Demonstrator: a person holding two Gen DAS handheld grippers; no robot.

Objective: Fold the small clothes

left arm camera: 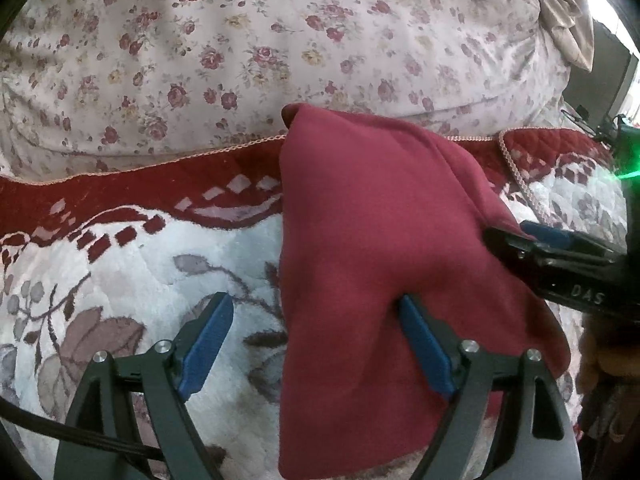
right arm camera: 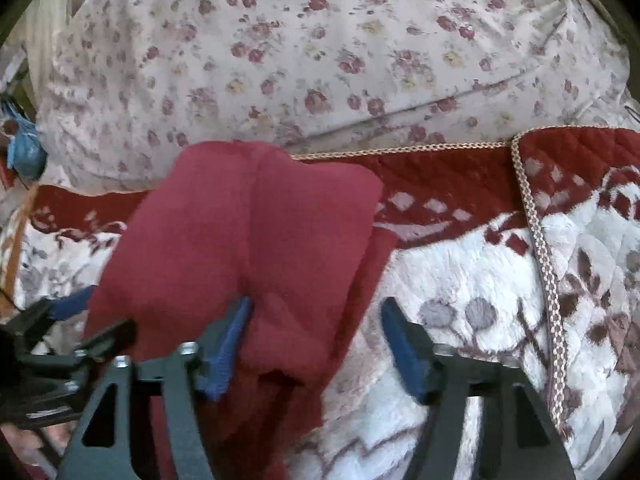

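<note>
garment (left arm camera: 372, 240) folded, lying on blanket (left arm camera: 132, 264) near its red border. left tool (left arm camera: 316, 340) wide, gripping nothing; one pad touches cloth. right tool (right arm camera: 316, 344) wide, empty, straddling garment's edge. lift both clear without snagging; press bulge flat.

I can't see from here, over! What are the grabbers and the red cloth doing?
Both grippers open, fingers spread. Red garment folded on the blanket, unheld. Nothing blocking.

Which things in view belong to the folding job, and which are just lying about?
Job:
- red garment, lying folded on the bed
- left tongs, open
- right tongs, open

Lying about:
- red and white patterned blanket under the garment
- floral quilt behind it
- blue thing at the far left edge
</note>
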